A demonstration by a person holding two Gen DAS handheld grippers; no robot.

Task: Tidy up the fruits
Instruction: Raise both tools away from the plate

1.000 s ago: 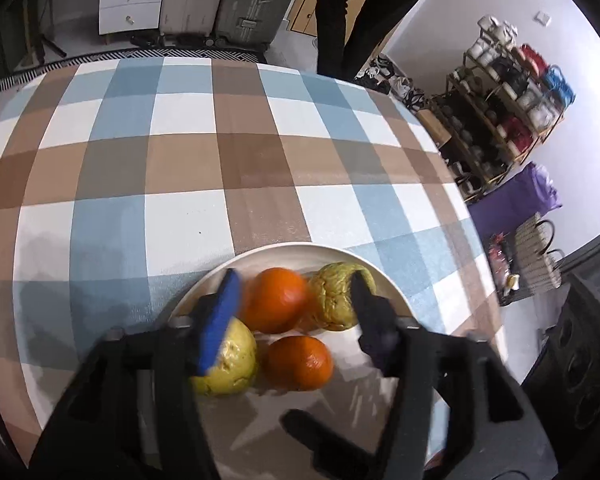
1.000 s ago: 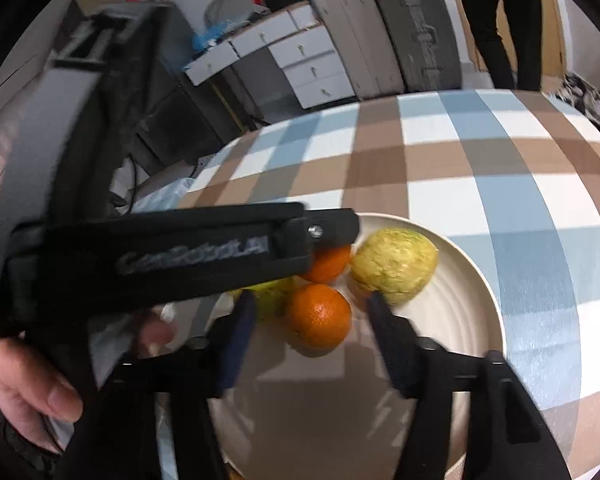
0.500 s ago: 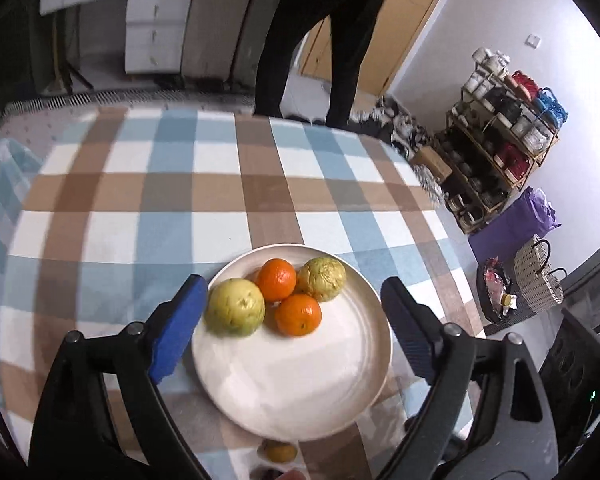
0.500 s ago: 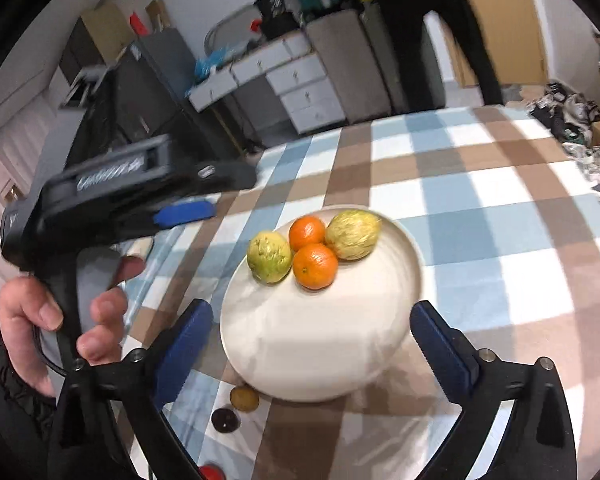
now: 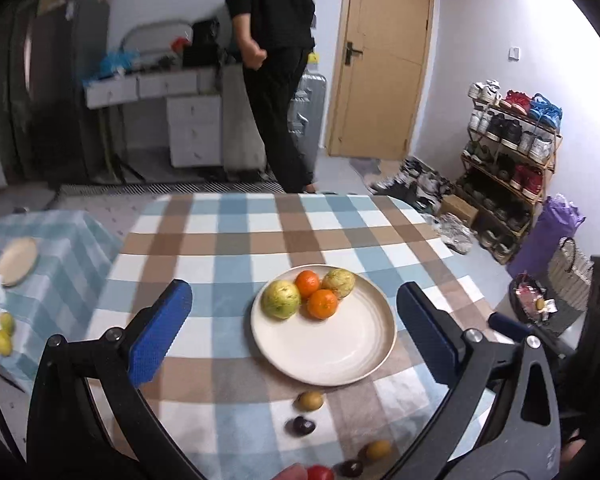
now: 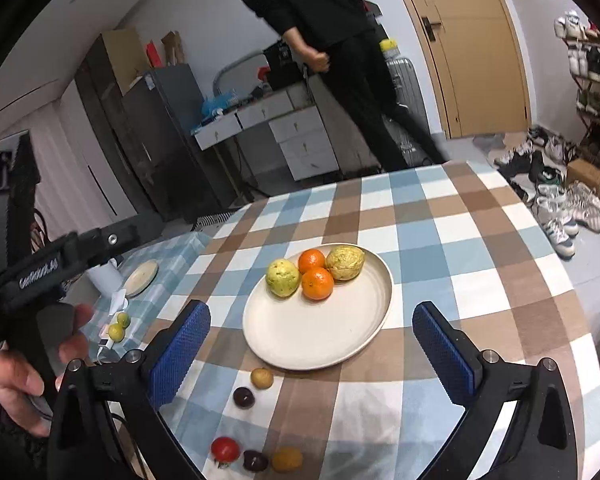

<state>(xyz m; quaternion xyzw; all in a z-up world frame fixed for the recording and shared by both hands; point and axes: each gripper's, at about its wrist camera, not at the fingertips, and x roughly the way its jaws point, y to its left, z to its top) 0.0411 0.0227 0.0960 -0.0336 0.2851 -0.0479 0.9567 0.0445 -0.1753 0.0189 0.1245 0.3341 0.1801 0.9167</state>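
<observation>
A cream plate [image 5: 340, 360] [image 6: 300, 340] on the checked tablecloth holds a green fruit [image 5: 281, 300], two oranges [image 5: 322, 304] and a wrinkled yellow fruit [image 5: 339, 283], bunched at its far side. Several small fruits lie loose in front of it, among them a brownish one [image 6: 261, 378], a dark one [image 6: 243, 397] and a red one [image 6: 225, 449]. My left gripper [image 5: 293, 286] and right gripper [image 6: 312, 308] hang above and short of the plate. The jaws of both are opening wide, with nothing between them.
A person in black [image 5: 272, 60] stands by the drawers beyond the table. A low side table with a teal cloth [image 6: 168, 256] at the left carries a small plate and two limes [image 6: 118, 326]. A shoe rack [image 5: 508, 152] stands at the right.
Both grippers have pulled back and up from the plate and spread their jaws wide. The green fruit and the orange that sat between them stay on the plate.
</observation>
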